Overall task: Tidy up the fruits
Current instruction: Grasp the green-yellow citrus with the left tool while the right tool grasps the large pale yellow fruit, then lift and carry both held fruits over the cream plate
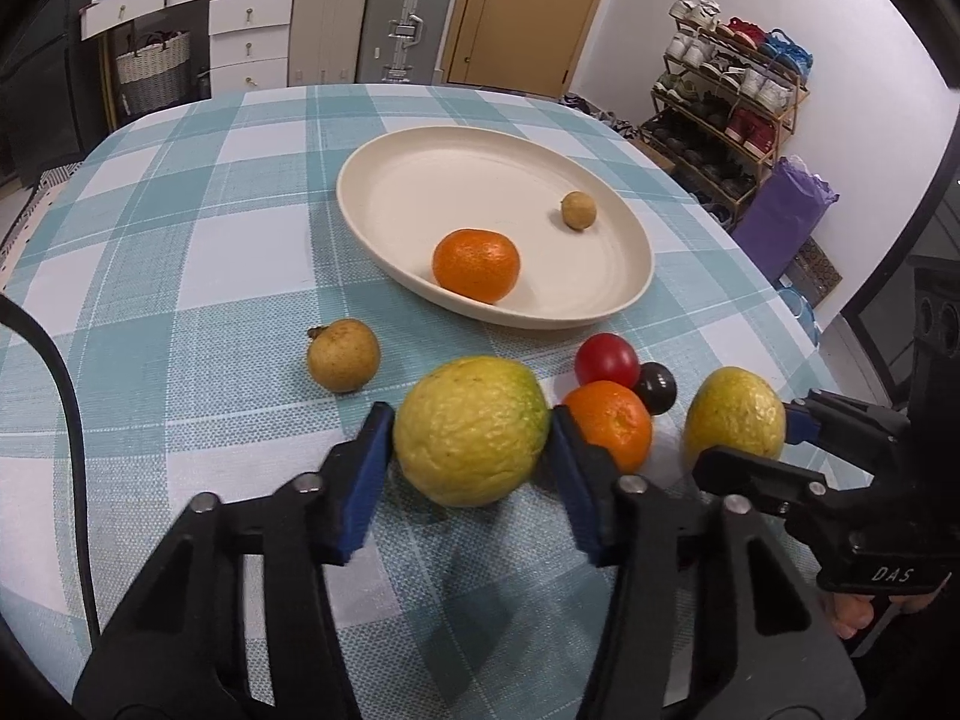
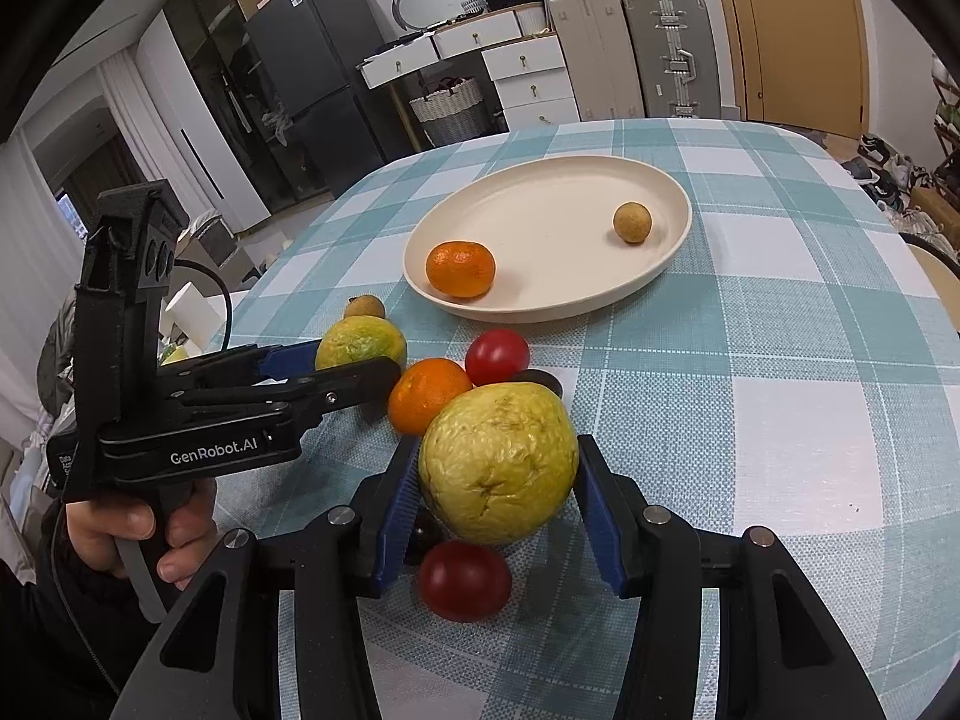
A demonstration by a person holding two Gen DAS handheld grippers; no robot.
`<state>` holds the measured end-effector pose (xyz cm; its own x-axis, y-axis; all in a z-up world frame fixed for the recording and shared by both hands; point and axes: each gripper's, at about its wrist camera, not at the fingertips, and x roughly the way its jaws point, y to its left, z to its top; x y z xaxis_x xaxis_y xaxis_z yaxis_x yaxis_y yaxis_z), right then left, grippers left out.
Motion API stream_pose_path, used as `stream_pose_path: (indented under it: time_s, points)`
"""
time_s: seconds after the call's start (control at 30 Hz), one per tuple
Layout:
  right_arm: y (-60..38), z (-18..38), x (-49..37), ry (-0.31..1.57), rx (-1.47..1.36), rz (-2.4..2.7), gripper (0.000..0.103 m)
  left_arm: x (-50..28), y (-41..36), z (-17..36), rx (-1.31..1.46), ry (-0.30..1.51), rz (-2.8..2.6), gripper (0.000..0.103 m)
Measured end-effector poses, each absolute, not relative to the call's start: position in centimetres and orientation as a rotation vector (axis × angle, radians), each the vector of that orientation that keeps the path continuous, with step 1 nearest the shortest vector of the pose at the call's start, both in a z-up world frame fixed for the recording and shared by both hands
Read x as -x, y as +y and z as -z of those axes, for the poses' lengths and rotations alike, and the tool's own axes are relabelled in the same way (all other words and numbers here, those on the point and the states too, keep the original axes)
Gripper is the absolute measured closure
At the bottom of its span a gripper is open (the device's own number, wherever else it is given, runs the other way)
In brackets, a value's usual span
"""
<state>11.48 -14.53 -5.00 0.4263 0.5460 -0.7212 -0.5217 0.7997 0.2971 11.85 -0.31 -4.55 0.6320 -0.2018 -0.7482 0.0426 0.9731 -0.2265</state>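
A cream plate (image 1: 360, 180) (image 2: 672, 180) holds an orange (image 1: 476, 264) (image 2: 460, 269) and a small brown fruit (image 1: 579, 210) (image 2: 632, 222). My left gripper (image 1: 471, 450) is shut on a yellow-green citrus (image 1: 471, 429) (image 2: 360, 343) on the checked cloth. My right gripper (image 2: 498, 489) (image 1: 744, 438) is shut on a second yellow citrus (image 2: 498, 471) (image 1: 735, 411). Between them lie an orange (image 1: 609, 423) (image 2: 427, 393), a red tomato (image 1: 606, 358) (image 2: 497, 355) and a dark plum (image 1: 656, 387). Another red tomato (image 2: 465, 579) lies under the right gripper. A brown fruit (image 1: 343, 363) (image 2: 367, 305) lies left.
The table has a teal checked cloth (image 1: 180, 240) (image 2: 810, 360). A black cable (image 1: 66, 420) runs over its left side. Behind stand drawers (image 1: 246, 42), suitcases (image 1: 402, 18) and a shoe rack (image 1: 732, 90).
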Motion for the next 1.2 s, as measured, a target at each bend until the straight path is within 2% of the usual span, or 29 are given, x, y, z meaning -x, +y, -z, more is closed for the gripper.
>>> stream_pose_path:
  time_s: [1.2]
  points:
    - [-13.9,2.4,-14.4,0.835,-0.045,-0.640,0.052,-10.9,2.1,0.3,0.225,0.739,0.114,0.056]
